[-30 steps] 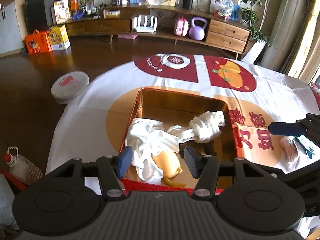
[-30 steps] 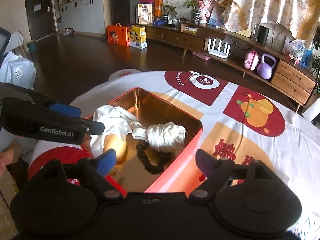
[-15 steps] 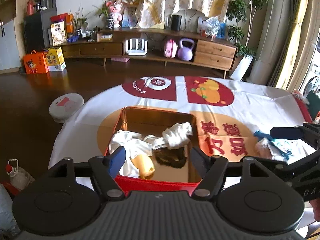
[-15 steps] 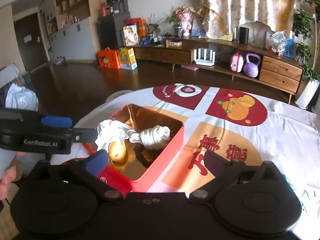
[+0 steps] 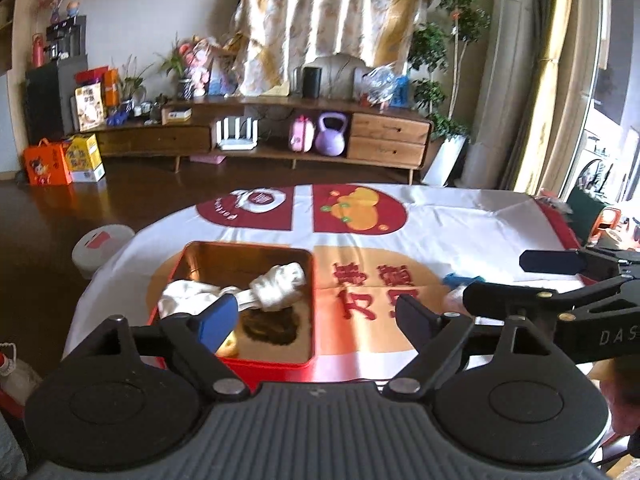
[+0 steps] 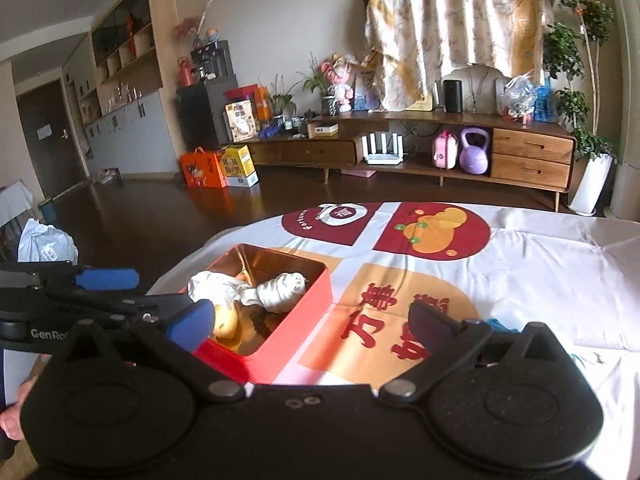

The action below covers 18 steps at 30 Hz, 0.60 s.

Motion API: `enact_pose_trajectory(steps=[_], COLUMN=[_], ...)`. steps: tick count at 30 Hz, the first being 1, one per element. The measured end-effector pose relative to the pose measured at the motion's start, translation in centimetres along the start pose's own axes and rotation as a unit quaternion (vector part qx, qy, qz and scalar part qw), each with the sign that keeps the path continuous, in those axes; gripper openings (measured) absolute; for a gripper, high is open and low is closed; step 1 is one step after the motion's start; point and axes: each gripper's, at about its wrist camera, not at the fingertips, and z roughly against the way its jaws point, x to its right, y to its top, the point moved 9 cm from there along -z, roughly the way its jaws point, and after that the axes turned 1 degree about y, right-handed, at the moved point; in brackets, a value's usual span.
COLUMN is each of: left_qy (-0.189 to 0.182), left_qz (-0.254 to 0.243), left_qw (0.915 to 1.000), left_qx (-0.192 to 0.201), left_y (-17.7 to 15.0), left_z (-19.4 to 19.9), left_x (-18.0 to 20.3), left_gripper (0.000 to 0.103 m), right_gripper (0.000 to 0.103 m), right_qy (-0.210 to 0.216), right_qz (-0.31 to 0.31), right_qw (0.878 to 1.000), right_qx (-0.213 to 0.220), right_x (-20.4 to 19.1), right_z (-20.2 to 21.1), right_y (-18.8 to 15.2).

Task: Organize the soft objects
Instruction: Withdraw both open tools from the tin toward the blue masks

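Counter [image 5: 460, 224]: round, covered with a white cloth printed in red and orange panels. Both views look across it toward a long wooden sideboard [image 6: 440, 152] on the far wall.

Red tin [image 5: 240, 368]: rectangular, gold inside, on the counter's left part. It holds the soft objects: a white cloth [image 5: 184, 294] at its left end, a knotted white cloth bundle [image 5: 280, 282] across the middle, a dark fuzzy piece [image 5: 272, 324] on the tin floor below the bundle, and a yellow-orange soft item [image 6: 226, 320] at the near left corner.

Left gripper [image 5: 316, 318]: fingers well apart and opening; nothing between them. They sit in front of the tin without touching its contents. The blue pad of one finger [image 5: 218, 318] overlaps the tin's near left edge in the picture.

Right gripper [image 6: 312, 324]: fingers spread wide, empty, above the tin's right side and the printed cloth. No contact seen.

Small blue item [image 5: 460, 280]: on the cloth right of the tin, partly hidden behind the right gripper's arm; kind not identifiable.

View differences: the left wrist view shows the right gripper entering from the right edge and a window strip at far right. The right wrist view shows the left gripper from the side, a fingertip of the person's hand [image 6: 12, 412] at the left edge, wall shelving and a dark door.
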Motion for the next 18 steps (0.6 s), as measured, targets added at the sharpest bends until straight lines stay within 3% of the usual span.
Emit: enact_pose_trajectory(steps=[7,18], left_qy=[-0.020,-0.050], left_qz=[-0.001,-0.027], left_qw=[0.9998,0.9984], left_qx=[0.004,-0.005], left_y=[-0.8,-1.9], left_z=[-0.2,-2.8], left_x=[3.3,8.5], left_gripper=[0.086,0.086], right_gripper=[0.103,0.103], right_qy=[-0.013,-0.077], right_qz=[-0.007,0.006], right_qw=[1.000,0.997], right_qx=[0.015,0.022], right_x=[2.2,7.7], right_z=[2.5,5.9], right_y=[-1.2,-4.2])
